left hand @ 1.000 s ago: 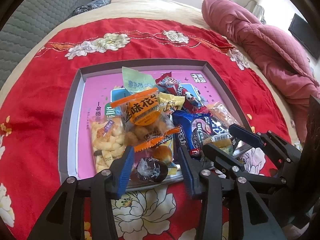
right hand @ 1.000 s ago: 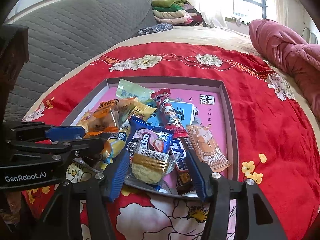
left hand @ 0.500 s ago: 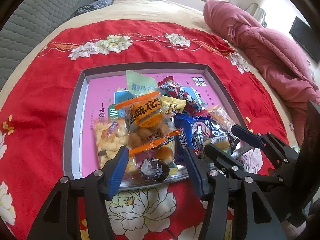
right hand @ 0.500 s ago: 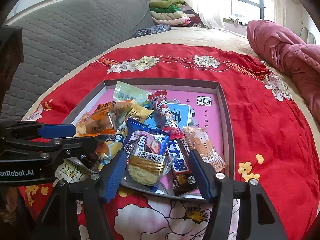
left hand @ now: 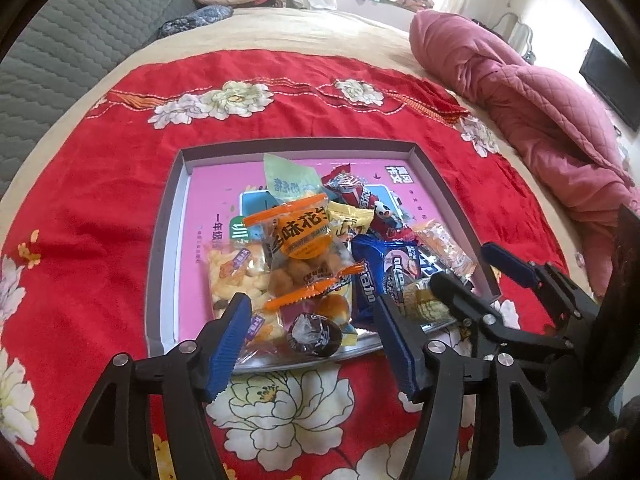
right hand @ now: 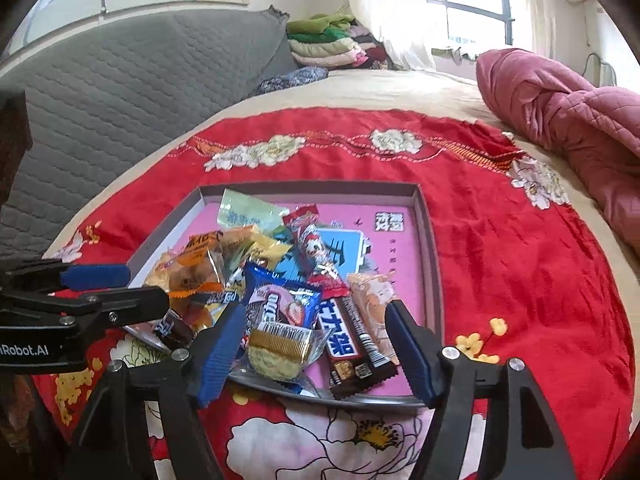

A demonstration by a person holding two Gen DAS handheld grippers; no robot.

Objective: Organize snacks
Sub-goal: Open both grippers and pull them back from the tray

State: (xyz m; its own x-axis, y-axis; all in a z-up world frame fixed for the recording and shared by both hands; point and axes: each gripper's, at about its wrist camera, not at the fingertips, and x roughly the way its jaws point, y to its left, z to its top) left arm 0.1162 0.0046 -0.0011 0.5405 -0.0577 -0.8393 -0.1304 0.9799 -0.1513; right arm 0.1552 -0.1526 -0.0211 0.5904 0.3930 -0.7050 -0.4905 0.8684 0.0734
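A grey-rimmed tray (left hand: pixel 296 146) with a pink floor holds a heap of several wrapped snacks. Among them are an orange-sealed peanut pack (left hand: pixel 304 240), a clear bag of puffs (left hand: pixel 236 276), a blue Oreo pack (left hand: pixel 392 272) and a dark round candy (left hand: pixel 314 334). My left gripper (left hand: pixel 310 308) hangs over the tray's near edge. Its jaws are opening either side of the dark candy, pads touching nothing. My right gripper (right hand: pixel 314 310) is opening too. A small cake in clear wrap (right hand: pixel 280 346) and a chocolate bar (right hand: pixel 352 344) lie between its pads, untouched.
The tray sits on a red floral cloth (left hand: pixel 100 208) spread over a bed. A pink quilt (left hand: pixel 540 120) is bunched at the right, a grey padded backrest (right hand: pixel 120 80) runs along the left, and folded clothes (right hand: pixel 328 40) are stacked by the window.
Both grippers' jaws have spread wider. The snacks and the tray lie as before.
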